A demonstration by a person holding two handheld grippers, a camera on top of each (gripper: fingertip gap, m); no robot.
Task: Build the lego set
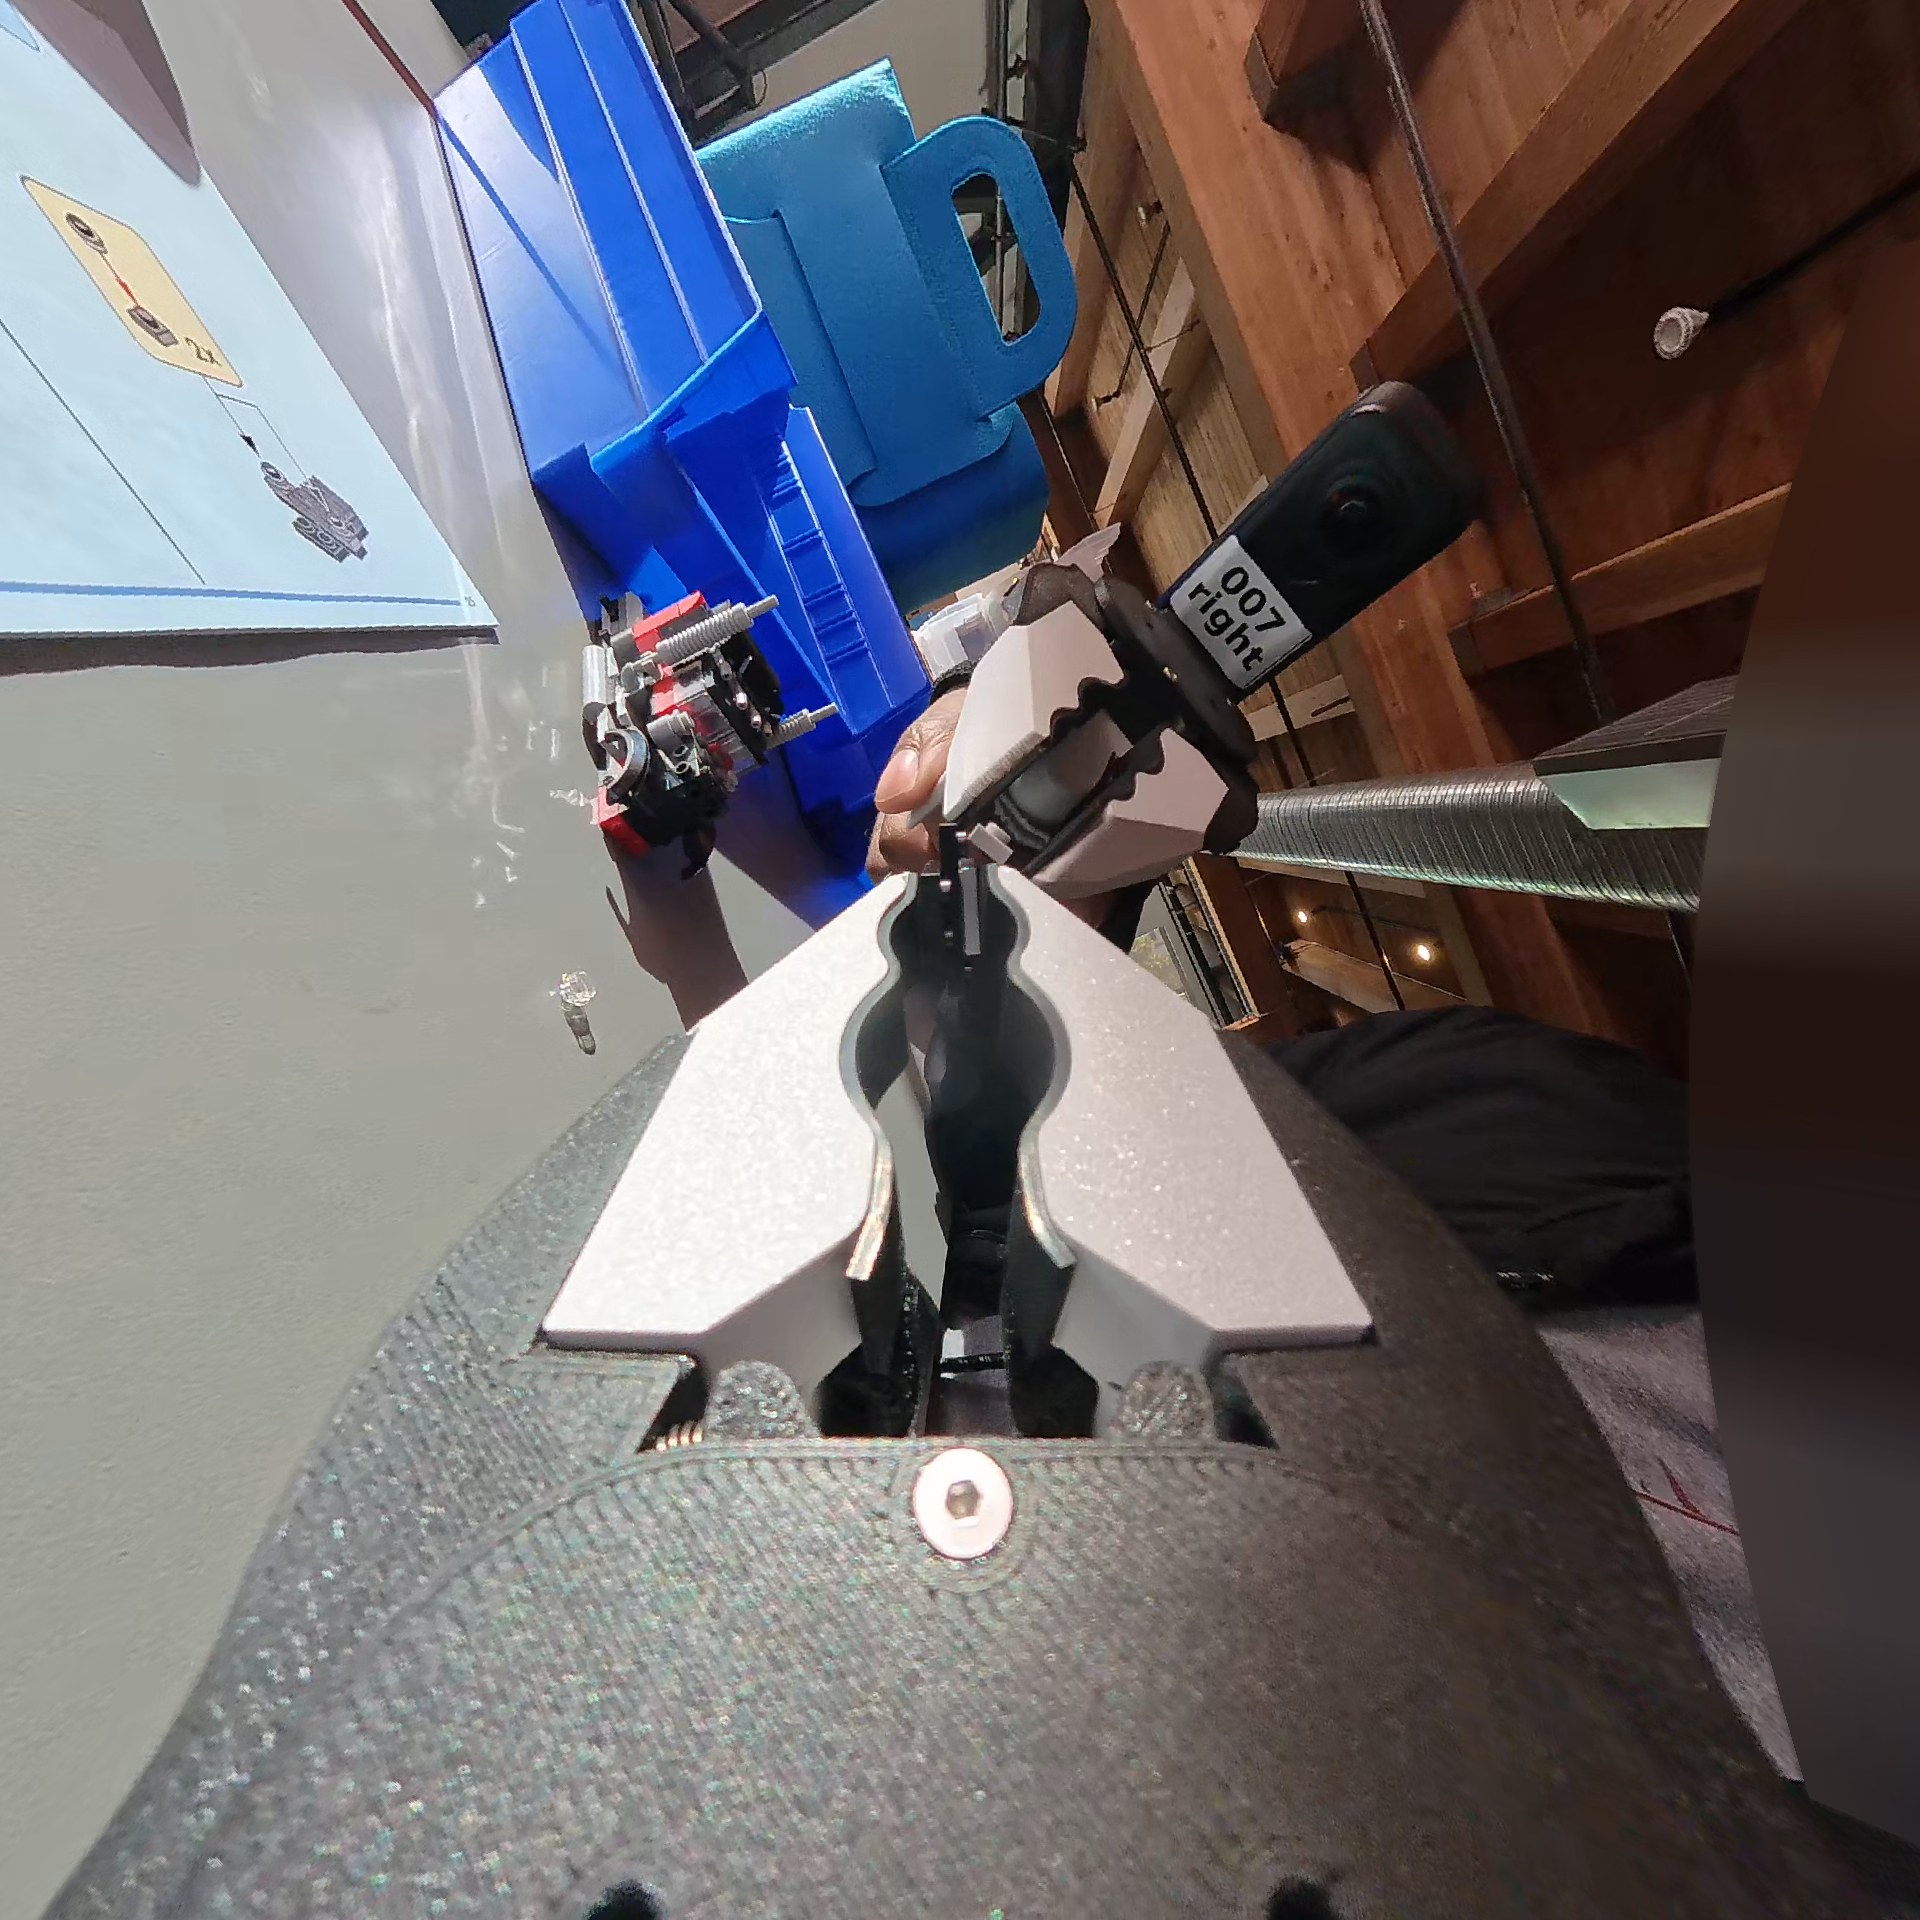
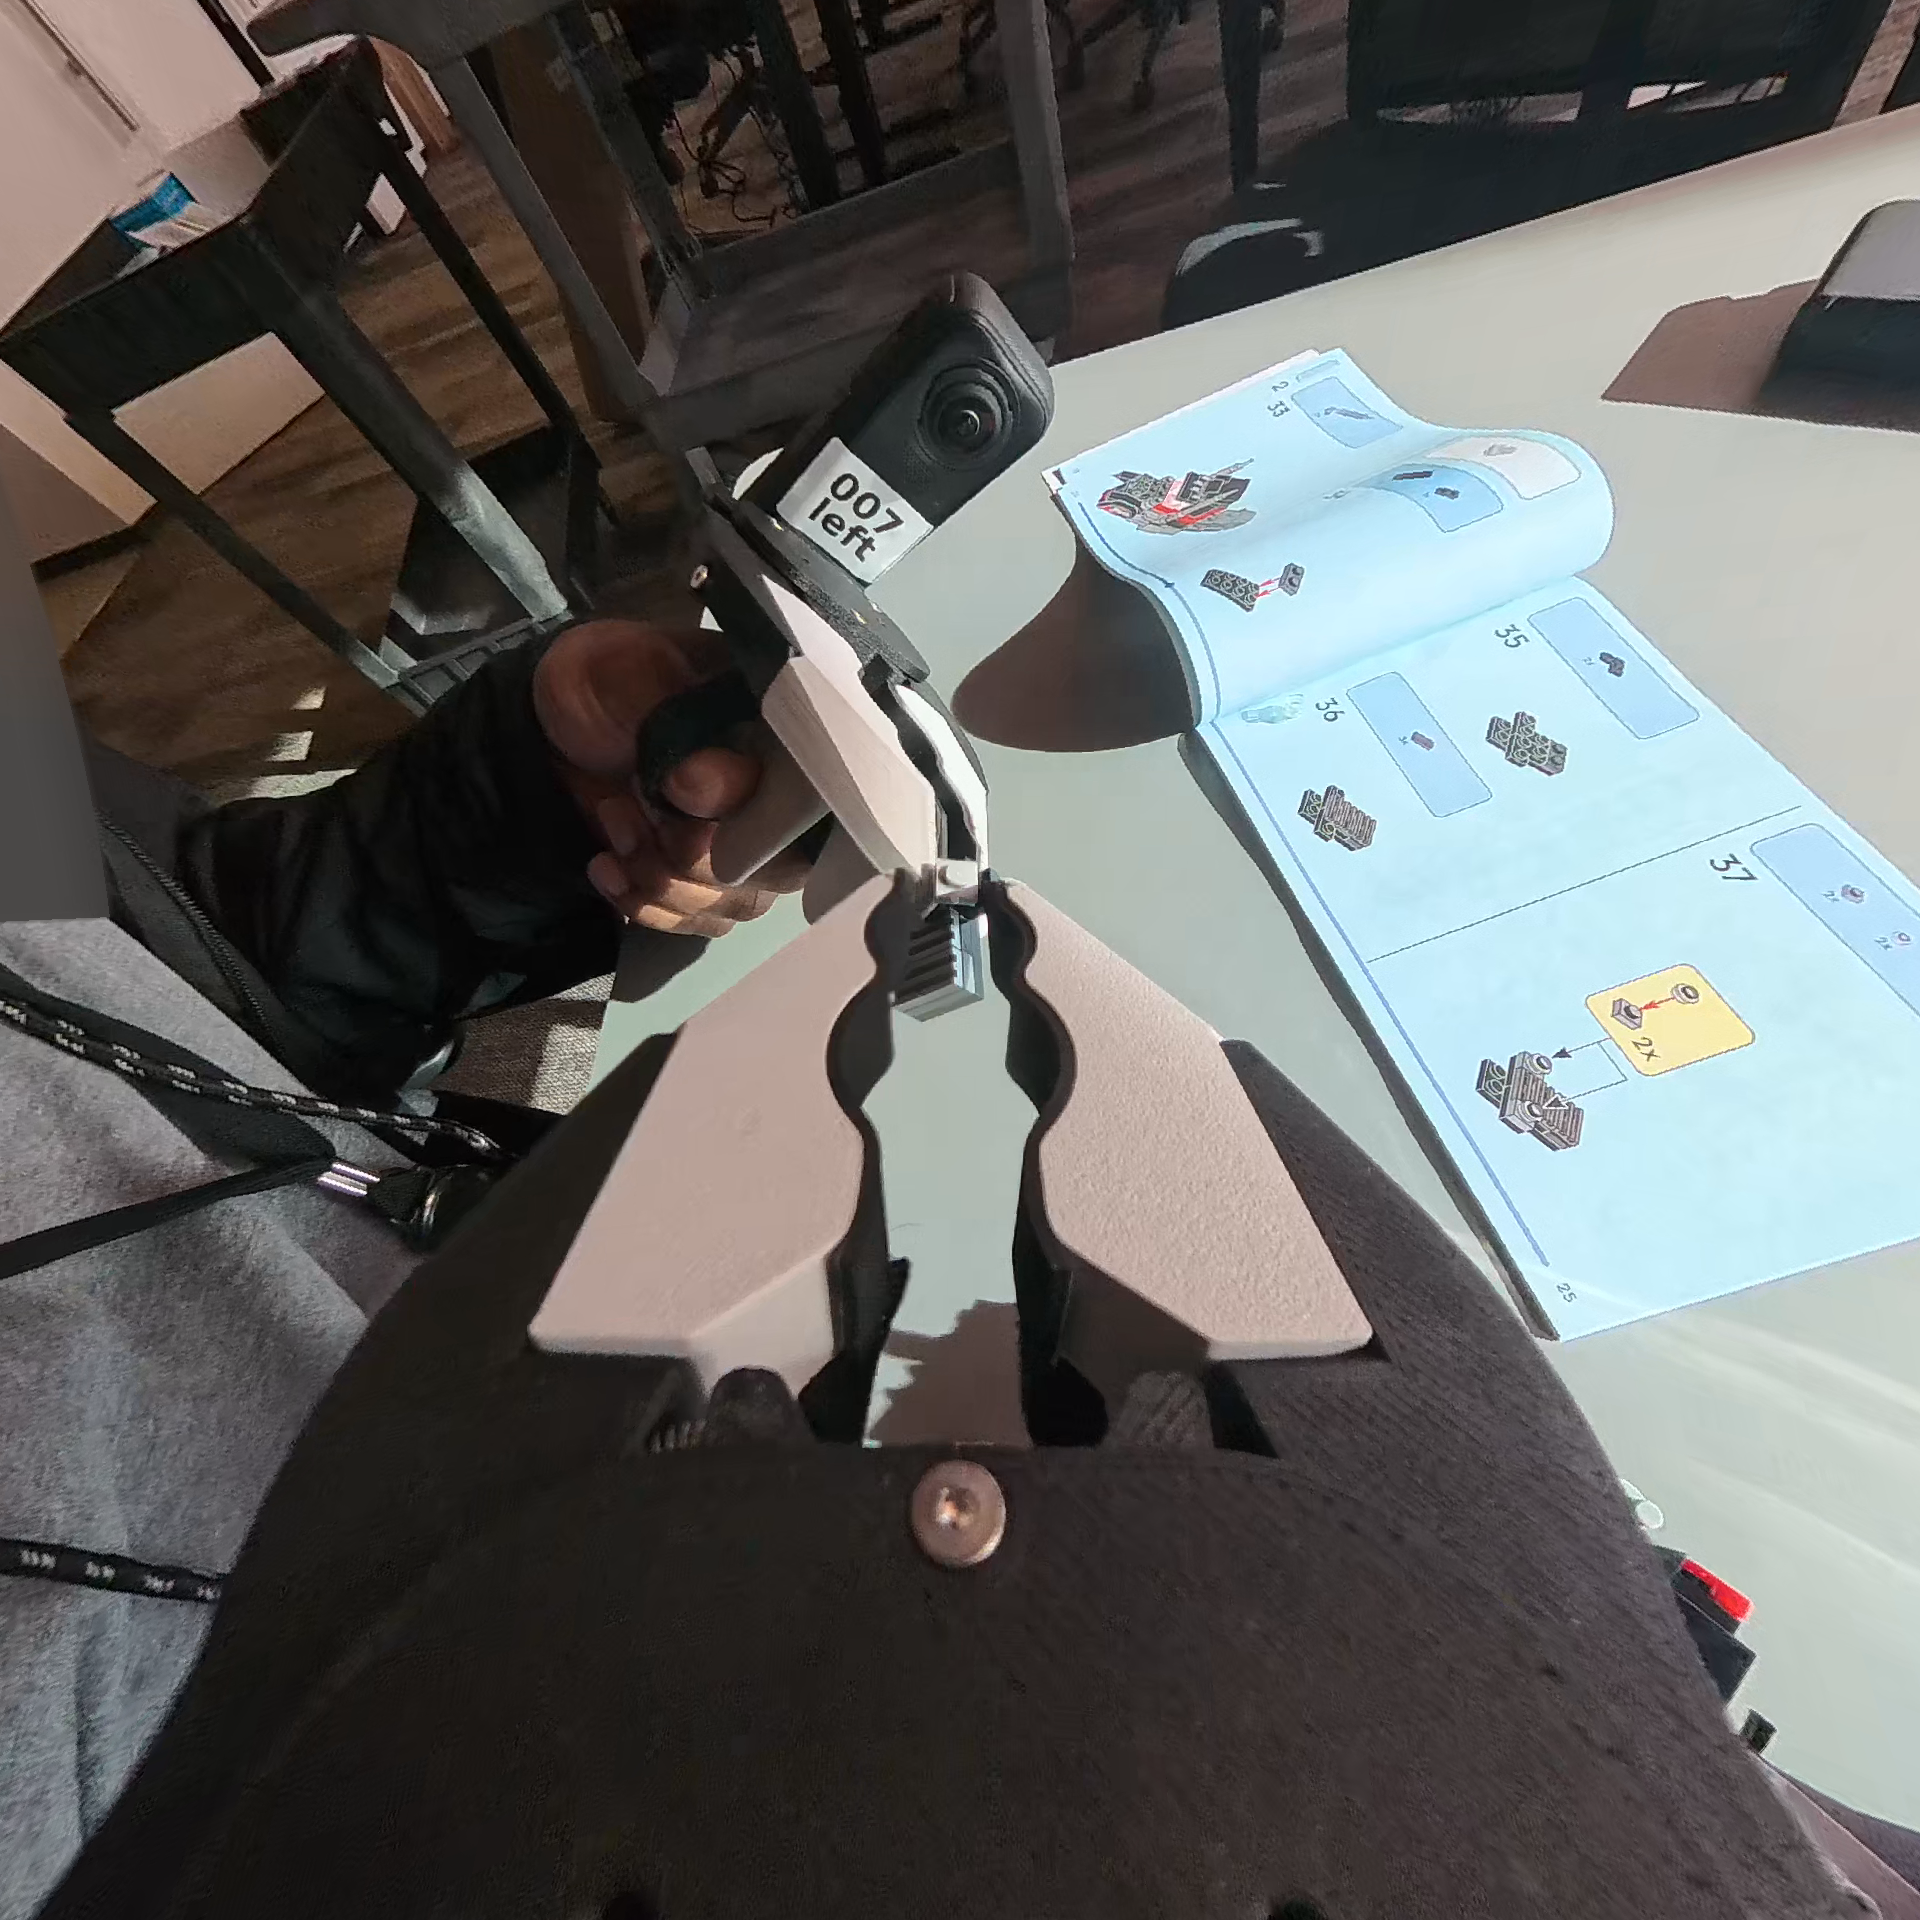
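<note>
Grey ribbed sub-assembly (image 2: 940, 961) held mid-air over near table (image 1: 208, 1039) edge, close to body, prob. so both tools can meet tip-to-tip w/o table in the way. Clamped at lower end by right gripper (image 2: 940, 890), fingers tight on its sides to brace it. Small lt-grey plate (image 2: 956, 876) pinched in left gripper (image 1: 956, 883), fingers nearly together, pressed against top end of sub-assembly, looks like seating it on. Cannot tell if fully seated. Partly built model (image 1: 670, 727), red/black/grey, parked well apart on table beside blue bin (image 1: 623, 343), out of work zone. Instruction booklet (image 2: 1507, 810) lying open, flat, near right side for ref. Clear bit (image 1: 575, 987) loose on table between model and grippers, likely awaiting later step. Count: 1 sub-assembly, 1 plate, 2 grippers, 1 model, 1 booklet, 1 bin, 1 lighter-blue bag (image 1: 935, 312) w/ handle behind it, clear bits 1, maybe 2.
</note>
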